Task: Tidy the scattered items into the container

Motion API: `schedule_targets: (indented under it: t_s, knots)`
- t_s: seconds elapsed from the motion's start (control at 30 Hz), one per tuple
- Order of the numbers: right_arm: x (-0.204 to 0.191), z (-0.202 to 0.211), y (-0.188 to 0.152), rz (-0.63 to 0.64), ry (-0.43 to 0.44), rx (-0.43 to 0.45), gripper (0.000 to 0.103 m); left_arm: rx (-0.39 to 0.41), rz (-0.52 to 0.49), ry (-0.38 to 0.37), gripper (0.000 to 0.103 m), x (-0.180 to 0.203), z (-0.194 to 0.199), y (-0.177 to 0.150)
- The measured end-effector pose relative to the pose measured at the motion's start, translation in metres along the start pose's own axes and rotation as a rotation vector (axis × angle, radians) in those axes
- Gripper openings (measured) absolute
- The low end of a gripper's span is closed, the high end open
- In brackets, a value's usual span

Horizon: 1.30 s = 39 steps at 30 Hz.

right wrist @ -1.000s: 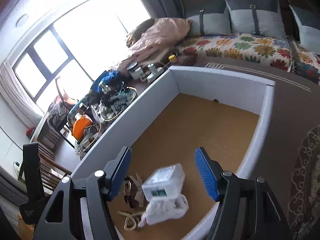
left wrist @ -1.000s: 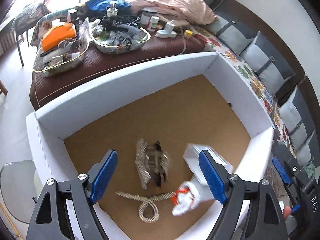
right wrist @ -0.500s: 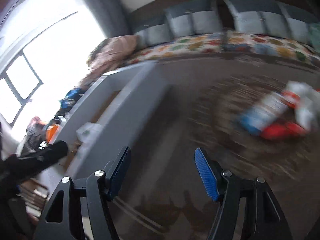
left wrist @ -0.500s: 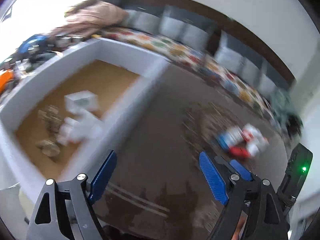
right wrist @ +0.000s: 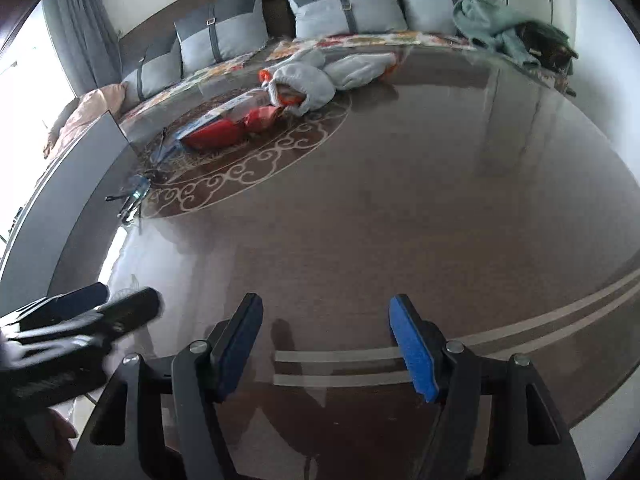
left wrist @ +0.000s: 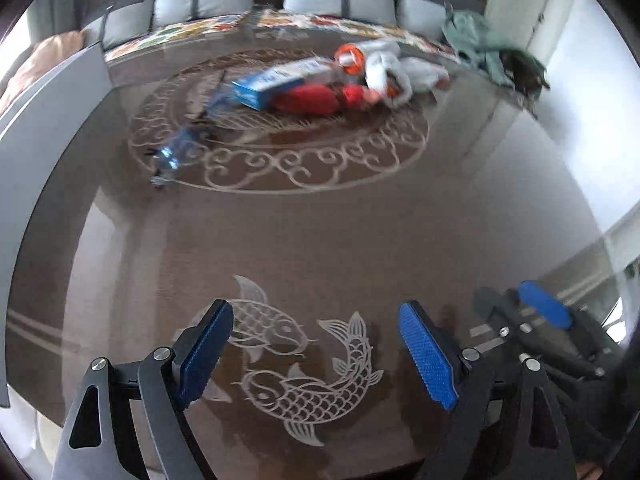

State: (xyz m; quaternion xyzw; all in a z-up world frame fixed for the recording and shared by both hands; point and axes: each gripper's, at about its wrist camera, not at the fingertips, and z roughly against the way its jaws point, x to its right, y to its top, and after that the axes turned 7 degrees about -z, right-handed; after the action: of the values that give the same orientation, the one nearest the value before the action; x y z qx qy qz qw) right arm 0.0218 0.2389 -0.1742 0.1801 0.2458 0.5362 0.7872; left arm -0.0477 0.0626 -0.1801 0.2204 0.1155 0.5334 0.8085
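Glossy brown table (left wrist: 320, 240), rectangular blue box (left wrist: 280, 80), fluffy white sock (right wrist: 304, 84)

Glossy brown table (left wrist: 320, 240), scroll and fish inlays; grey cushions (right wrist: 344, 8) behind; daylight from left.

Daylight enters from the left – the window (right wrist: 16, 92) is blown out white in the right wrist view. The glossy brown table (right wrist: 400, 208) carries pale streaks of glare. Motion blur smears the blue box (left wrist: 280, 84) and the table's far items. Fisheye bending curves the edges – corners vignette to black.
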Motion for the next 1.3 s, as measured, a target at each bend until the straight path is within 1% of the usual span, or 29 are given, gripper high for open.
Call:
schedule_targets:
  t_s: [0.2, 0.3, 0.37, 0.4, 0.43, 0.53, 0.67, 0.77, 0.83, 0.97, 1.3]
  knots:
    - [0.002, 0.003, -0.003, 0.011, -0.029, 0.021, 0.067, 0.015, -0.020, 0.010, 0.085, -0.001, -0.002, -0.007]
    - [-0.005, -0.005, -0.003, 0.032, -0.060, 0.020, 0.067, 0.028, -0.020, 0.011, 0.090, -0.002, -0.001, -0.011]
    - [-0.006, -0.007, -0.003, 0.031, -0.065, 0.020, 0.067, 0.040, -0.013, 0.007, 0.095, -0.005, -0.004, -0.012]
    - [-0.005, -0.007, -0.003, 0.028, -0.063, 0.020, 0.067, 0.039, -0.007, 0.007, 0.101, -0.006, -0.006, -0.012]
    - [-0.005, -0.007, -0.003, 0.023, -0.060, 0.021, 0.067, 0.036, -0.002, 0.008, 0.103, -0.007, -0.008, -0.012]
    - [-0.003, -0.007, -0.002, 0.004, -0.051, 0.023, 0.067, 0.025, -0.027, 0.026, 0.103, -0.004, -0.011, -0.012]
    - [-0.007, -0.009, -0.003, 0.017, -0.077, 0.022, 0.067, 0.017, -0.030, 0.052, 0.103, -0.004, -0.012, -0.012]
    - [-0.008, -0.009, -0.003, 0.013, -0.080, 0.021, 0.067, 0.008, -0.039, 0.070, 0.103, -0.003, -0.013, -0.013]
    - [-0.004, -0.007, -0.003, -0.008, -0.060, 0.025, 0.067, 0.004, -0.048, 0.084, 0.103, -0.001, -0.014, -0.014]
    - [0.003, -0.004, -0.002, -0.047, -0.013, 0.032, 0.067, 0.002, -0.043, 0.087, 0.103, -0.001, -0.013, -0.014]
    - [0.011, 0.000, -0.002, -0.095, 0.035, 0.038, 0.067, -0.002, -0.042, 0.091, 0.103, -0.002, -0.014, -0.014]
